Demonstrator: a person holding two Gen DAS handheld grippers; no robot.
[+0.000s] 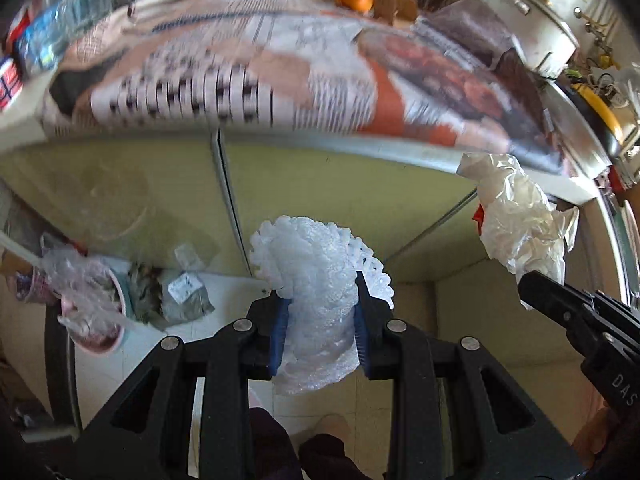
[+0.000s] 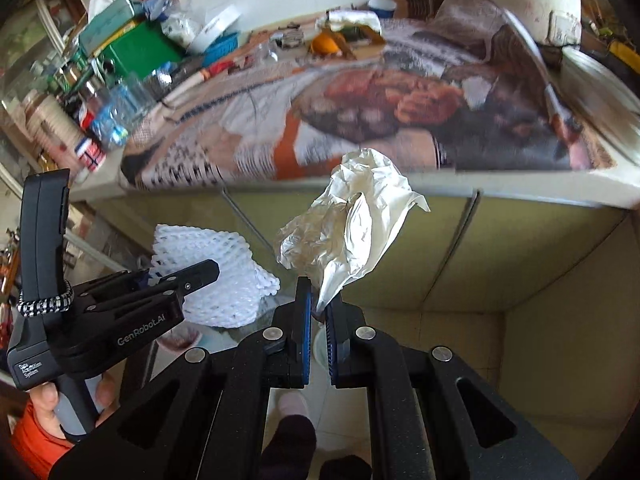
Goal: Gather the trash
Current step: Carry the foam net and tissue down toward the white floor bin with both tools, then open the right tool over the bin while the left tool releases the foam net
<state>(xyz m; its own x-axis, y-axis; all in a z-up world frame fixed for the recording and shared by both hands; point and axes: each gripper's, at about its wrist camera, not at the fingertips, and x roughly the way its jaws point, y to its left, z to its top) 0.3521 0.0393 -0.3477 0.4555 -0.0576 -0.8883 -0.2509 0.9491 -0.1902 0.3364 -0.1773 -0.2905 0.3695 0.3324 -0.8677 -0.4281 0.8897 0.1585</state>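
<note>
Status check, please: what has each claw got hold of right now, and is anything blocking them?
Left gripper shut on foam net. Right gripper shut on plastic bag. Both held off the counter, nothing in the way.

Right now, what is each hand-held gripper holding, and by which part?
The left hand-held gripper clamps the white foam net around its lower middle. The right hand-held gripper pinches the crumpled plastic bag by its narrow bottom tail.

I see white foam netting [image 1: 320,280], bubbly and soft, between my left gripper [image 1: 320,320]'s matt black plastic arms and ribbed blue pads [image 1: 279,328]. At two o'clock, my right gripper [image 2: 319,312] pinches thin, glossy, crumpled plastic film [image 2: 352,220]. Above lies printed paper [image 2: 360,120].
</note>
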